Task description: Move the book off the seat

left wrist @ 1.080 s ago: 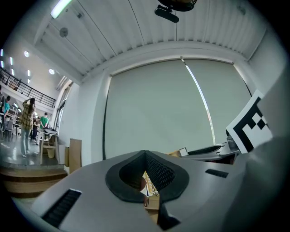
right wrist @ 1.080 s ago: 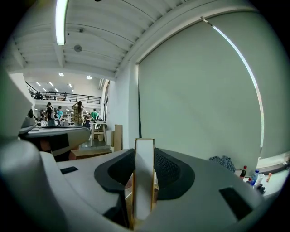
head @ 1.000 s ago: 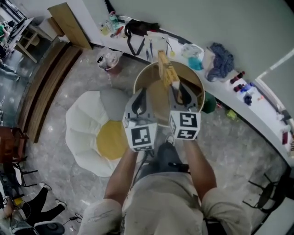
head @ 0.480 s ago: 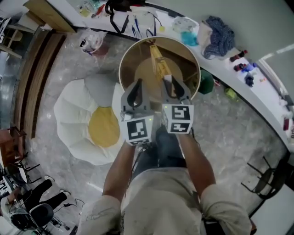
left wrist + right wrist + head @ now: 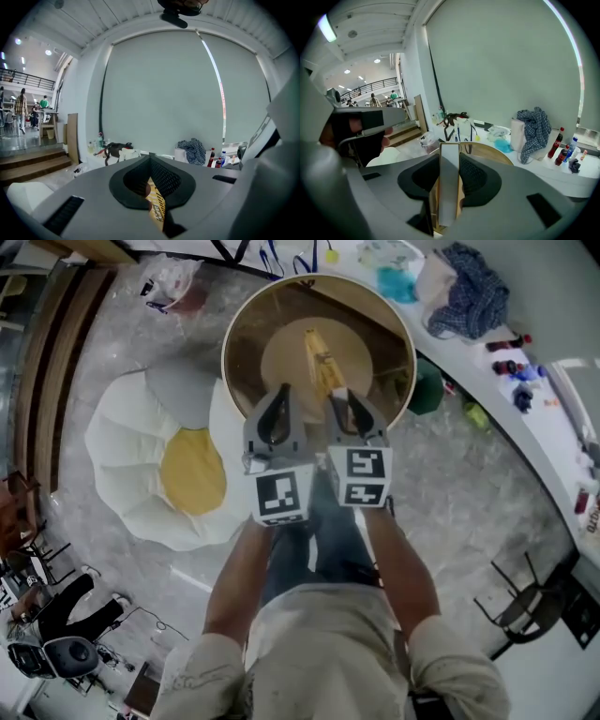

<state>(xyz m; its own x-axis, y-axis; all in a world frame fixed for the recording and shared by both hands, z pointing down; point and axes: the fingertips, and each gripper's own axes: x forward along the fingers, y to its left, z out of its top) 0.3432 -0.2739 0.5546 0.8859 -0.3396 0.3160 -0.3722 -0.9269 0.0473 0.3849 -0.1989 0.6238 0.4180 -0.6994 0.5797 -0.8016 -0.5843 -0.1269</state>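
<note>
1. The book [image 5: 320,357] shows only one thin edge, and its near end is buried in the right gripper [image 5: 345,397], whose jaws pinch it upright.
2. The left gripper [image 5: 281,396] has its jaws pressed together, tip to tip, just beside the book at its 9 o'clock.
3. The book hangs over the round bench [image 5: 234,326], inside its rim. The seat [image 5: 122,465] lies apart at 9 o'clock.
4. Open floor runs at 3 o'clock to the wall bench [image 5: 567,183]. The person's body hides the floor at 6 o'clock.

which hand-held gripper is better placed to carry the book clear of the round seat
Right. The right hand-held gripper has the book clamped upright above the round seat; the left hand-held gripper is shut on nothing beside it.
</note>
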